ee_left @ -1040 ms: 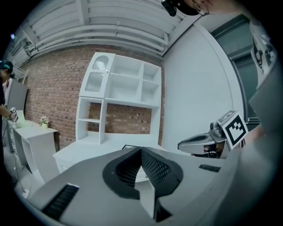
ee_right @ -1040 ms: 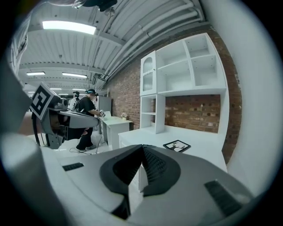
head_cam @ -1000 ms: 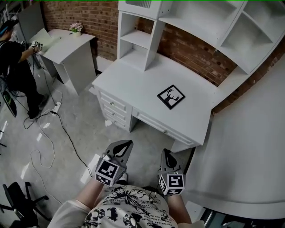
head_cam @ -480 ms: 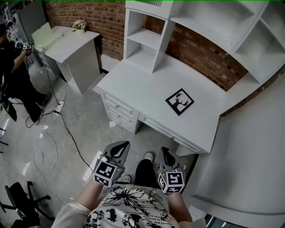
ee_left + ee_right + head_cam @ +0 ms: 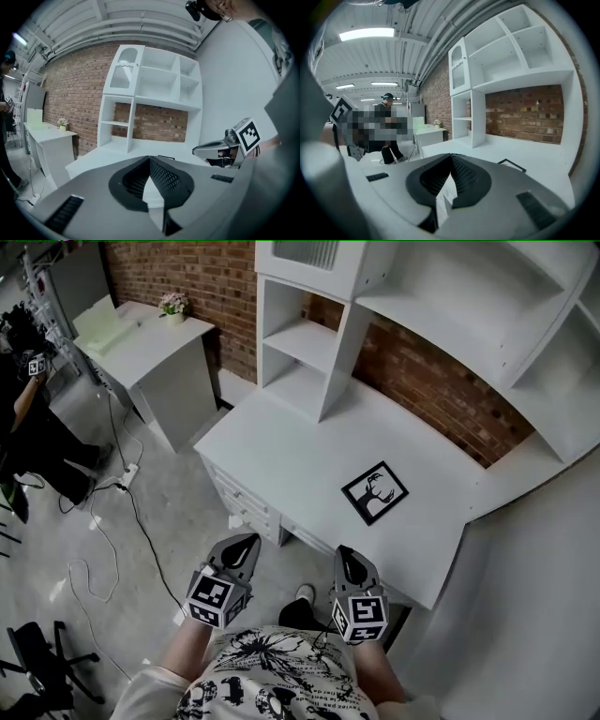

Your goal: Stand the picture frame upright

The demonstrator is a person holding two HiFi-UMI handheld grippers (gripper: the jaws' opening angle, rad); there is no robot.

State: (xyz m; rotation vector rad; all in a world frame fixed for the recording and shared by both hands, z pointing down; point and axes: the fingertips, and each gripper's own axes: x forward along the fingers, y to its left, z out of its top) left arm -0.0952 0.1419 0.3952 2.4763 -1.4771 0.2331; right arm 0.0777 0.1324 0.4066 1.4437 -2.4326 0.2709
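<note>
Left gripper (image 5: 246, 543) and right gripper (image 5: 346, 556), clenched empty, have neared the bench (image 5: 281, 432); the frame (image 5: 375, 492) lies flat, grasp yet to come

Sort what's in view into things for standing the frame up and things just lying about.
Job: picture frame, flat on the desk; left gripper, shut; right gripper, shut.
Lying about: shelf unit, side table, flower pot, power strip, office chair.

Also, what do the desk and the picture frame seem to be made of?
Desk: probably painted wood or board; smooth matte white, panelled drawer fronts. Picture frame: thin black rim, wood or plastic, I cannot tell.
</note>
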